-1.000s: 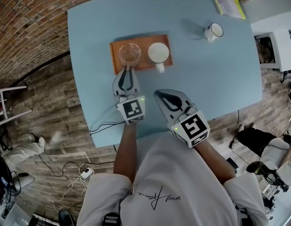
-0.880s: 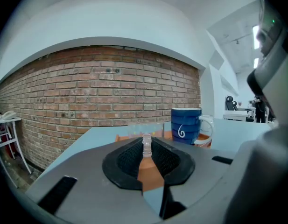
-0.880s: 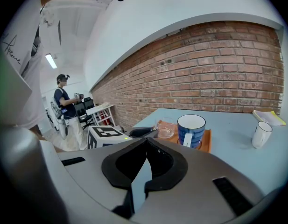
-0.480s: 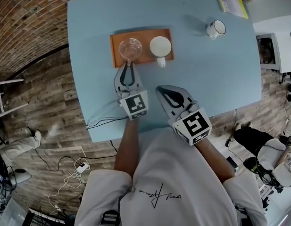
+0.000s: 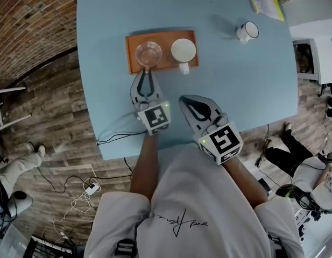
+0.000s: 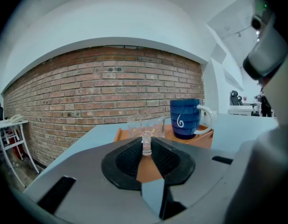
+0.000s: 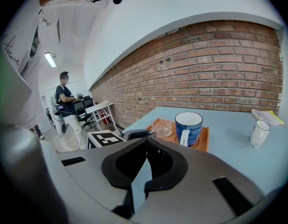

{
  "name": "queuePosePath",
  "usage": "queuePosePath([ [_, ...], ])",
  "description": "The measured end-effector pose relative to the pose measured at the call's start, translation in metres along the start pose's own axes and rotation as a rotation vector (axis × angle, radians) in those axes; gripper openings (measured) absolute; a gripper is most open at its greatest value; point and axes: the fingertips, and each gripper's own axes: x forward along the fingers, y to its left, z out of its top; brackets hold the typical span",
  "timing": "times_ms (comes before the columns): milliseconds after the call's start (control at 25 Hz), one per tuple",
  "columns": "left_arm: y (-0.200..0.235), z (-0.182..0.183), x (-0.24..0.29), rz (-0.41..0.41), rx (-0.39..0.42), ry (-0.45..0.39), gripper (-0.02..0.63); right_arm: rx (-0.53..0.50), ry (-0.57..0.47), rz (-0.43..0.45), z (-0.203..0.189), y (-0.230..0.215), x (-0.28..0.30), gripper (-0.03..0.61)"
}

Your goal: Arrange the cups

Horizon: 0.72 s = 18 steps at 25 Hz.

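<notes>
Blue mug — white 6-like swirl — beside glass cup.

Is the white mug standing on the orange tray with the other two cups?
No, the white mug stands on the bare blue table, well to the right of the orange tray.

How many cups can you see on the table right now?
3. A clear glass cup and a blue mug stand on the orange tray; a white mug with a dark rim stands alone toward the blue table far right. None seems hidden.
</notes>
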Motion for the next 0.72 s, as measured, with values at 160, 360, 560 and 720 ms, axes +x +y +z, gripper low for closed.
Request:
queuePosePath([
  [160, -0.0005, 0.0001, -0.0014, 0.005, 0.018, -0.002, 0.055, 0.001, -0.004, 0.0, 0.0, 0.001, -0.0007, 0.021],
  [360, -0.0019, -0.0031, -0.0032, -0.008, 0.016, 0.001, 0.061, 0.004, -0.005, -0.002, -0.0011, 0.0023, -0.0007, 0.021],
  [560, -0.004, -0.005, -0.0059, -0.03, 0.019, 0.007, 0.067, 0.008, -0.014, -0.002, -0.0009, 0.0057, -0.0002, 0.021],
  [720, -0.0062, -0.0057, -0.0061, -0.042, 0.024, 0.006, 0.067, 0.011, -0.021, -0.006, -0.0016, 0.0075, -0.0001, 0.021],
])
